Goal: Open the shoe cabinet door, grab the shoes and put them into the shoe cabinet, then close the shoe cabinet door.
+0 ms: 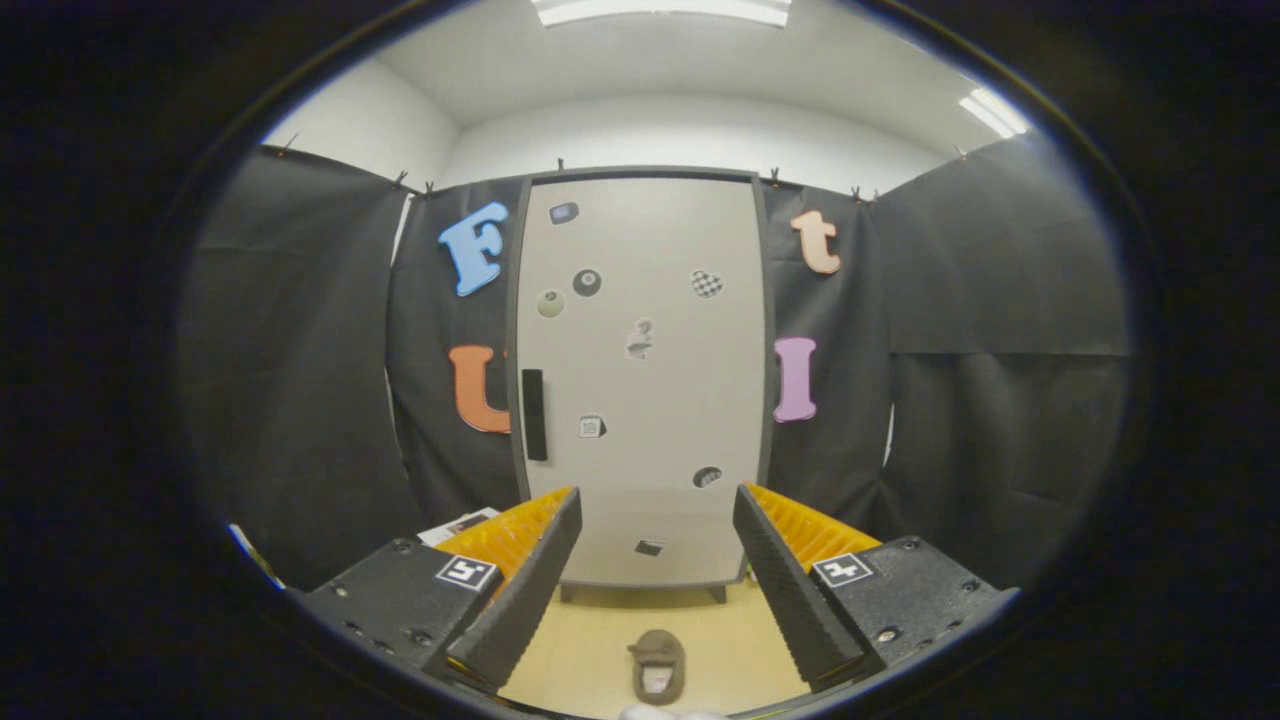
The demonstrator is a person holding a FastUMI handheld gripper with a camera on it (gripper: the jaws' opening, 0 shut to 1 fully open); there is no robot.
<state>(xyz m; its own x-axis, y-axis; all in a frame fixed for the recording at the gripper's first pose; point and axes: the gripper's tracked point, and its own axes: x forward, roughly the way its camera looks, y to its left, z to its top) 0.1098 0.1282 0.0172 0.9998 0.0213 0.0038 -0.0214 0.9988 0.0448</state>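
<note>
Nearest, the gripper (655, 590) hangs with its fingers spread wide and nothing between them but open air. Between and below the fingers, a brown slipper (657, 666) lies on the tan floor (600, 650), well short of the shoe cabinet (640, 380). Bare floor runs from the slipper to the cabinet's foot. That cabinet stands upright with its pale door (650, 400) shut, a dark handle (534, 414) near the left edge and small stickers on it. Something white at the bottom, nearer than the slipper, is cut off and cannot be made out.
</note>
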